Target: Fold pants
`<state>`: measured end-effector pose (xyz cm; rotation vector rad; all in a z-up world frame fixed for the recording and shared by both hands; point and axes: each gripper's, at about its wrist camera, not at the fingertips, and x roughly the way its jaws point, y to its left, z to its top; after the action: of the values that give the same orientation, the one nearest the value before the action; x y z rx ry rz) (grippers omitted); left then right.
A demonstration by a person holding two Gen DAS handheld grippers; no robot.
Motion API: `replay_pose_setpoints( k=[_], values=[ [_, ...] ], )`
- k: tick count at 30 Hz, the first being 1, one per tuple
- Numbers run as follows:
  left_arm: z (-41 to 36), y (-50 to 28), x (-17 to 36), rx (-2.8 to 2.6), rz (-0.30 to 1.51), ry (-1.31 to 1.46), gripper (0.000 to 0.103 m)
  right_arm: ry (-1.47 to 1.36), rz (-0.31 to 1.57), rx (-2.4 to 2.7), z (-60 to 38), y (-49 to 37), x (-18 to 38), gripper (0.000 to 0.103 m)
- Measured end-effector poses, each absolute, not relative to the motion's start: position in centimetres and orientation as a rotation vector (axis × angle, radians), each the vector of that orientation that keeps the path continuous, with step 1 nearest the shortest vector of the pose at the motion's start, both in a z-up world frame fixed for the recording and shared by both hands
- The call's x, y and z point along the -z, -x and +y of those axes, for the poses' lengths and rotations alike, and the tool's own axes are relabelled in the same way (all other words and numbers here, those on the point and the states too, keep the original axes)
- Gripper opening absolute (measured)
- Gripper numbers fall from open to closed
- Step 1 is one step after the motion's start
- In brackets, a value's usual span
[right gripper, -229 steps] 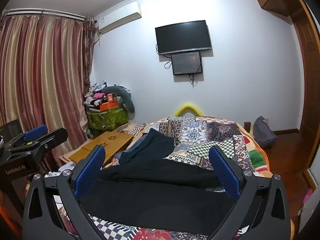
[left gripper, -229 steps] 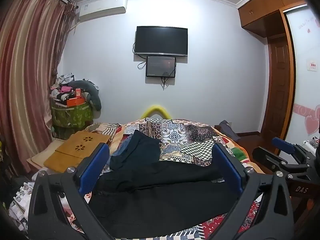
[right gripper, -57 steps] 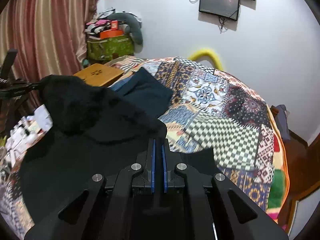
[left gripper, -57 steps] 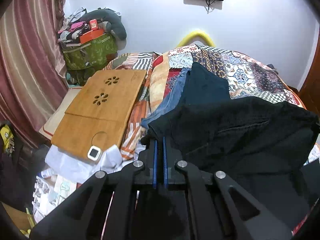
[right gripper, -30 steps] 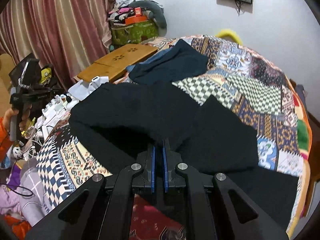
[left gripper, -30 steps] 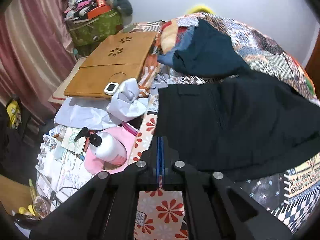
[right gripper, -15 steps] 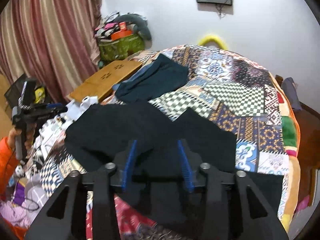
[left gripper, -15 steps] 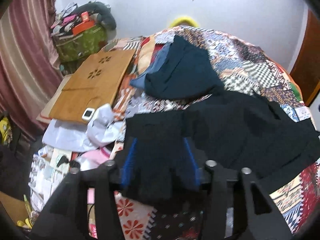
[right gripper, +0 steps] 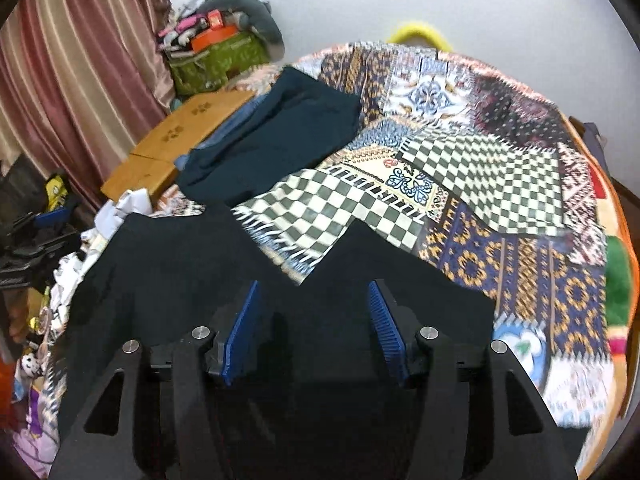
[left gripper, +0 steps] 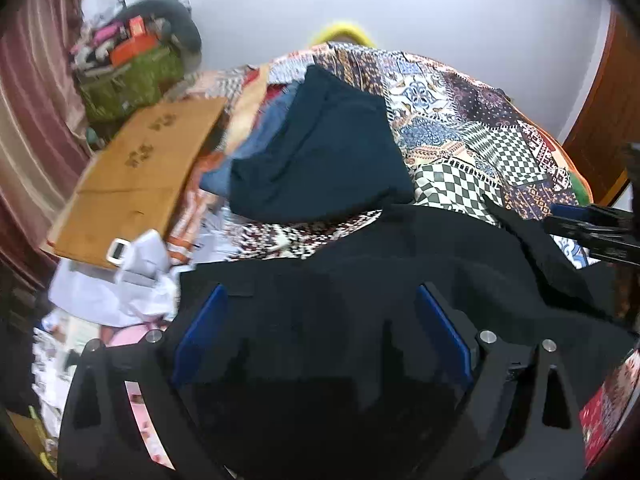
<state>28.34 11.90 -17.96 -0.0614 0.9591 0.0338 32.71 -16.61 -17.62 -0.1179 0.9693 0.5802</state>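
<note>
Black pants (left gripper: 400, 264) lie doubled over on the patchwork quilt (left gripper: 480, 148). My left gripper (left gripper: 319, 292) hovers over their near left part; its jaws are opening wide and the blue pads (left gripper: 200, 332) press on nothing. In the right wrist view the pants (right gripper: 160, 272) spread in two dark lobes with a notch of quilt between. My right gripper (right gripper: 312, 286) hangs above that notch, its jaws opening, clear of the cloth. Each view catches the other gripper at its edge: the right one (left gripper: 592, 232) and the left one (right gripper: 36, 232).
A folded dark teal garment (left gripper: 320, 148) lies on blue jeans (left gripper: 260, 136) further up the bed. A wooden lap table (left gripper: 136, 172) sits at the left. Bags and clutter (right gripper: 216, 52) stand by the curtain. White paper and small items (left gripper: 132, 264) crowd the bed's left edge.
A second ago both grippers were shut on the pants' edge. Both have let go and opened, and have drawn back; the pants now rest on the quilt.
</note>
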Motion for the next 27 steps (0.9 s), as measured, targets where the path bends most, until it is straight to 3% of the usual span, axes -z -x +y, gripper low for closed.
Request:
replay_pose_setpoints(
  k=[10, 11, 13, 15, 20, 27],
  values=[
    [11.2, -31.4, 21.4, -0.052, 1.016, 0.011, 0.095, 0.143, 1.15, -0.533, -14.9, -41.5, 23.7, 0.05],
    [11.1, -31.5, 21.5, -0.045, 1.021, 0.012, 0.095, 0.138, 1.161, -0.541, -14.7, -41.7, 24.1, 0.036],
    [10.8, -31.6, 21.7, -0.034, 1.025, 0.008, 0.095, 0.11, 1.164, -0.559, -14.7, -41.5, 24.9, 0.03],
    [10.3, -31.6, 21.5, -0.032, 1.021, -0.017, 0.095, 0.105, 1.121, -0.559, -14.8, -40.7, 24.6, 0.016],
    [8.6, -31.3, 20.1, -0.009, 0.994, -0.063, 0.095, 0.067, 0.991, -0.524, -16.8, -38.2, 21.2, 0.009],
    [3.7, -30.2, 18.1, 0.122, 0.975, -0.093, 0.095, -0.071, 0.775, -0.476, -25.2, -32.3, 12.1, 0.008]
  ],
)
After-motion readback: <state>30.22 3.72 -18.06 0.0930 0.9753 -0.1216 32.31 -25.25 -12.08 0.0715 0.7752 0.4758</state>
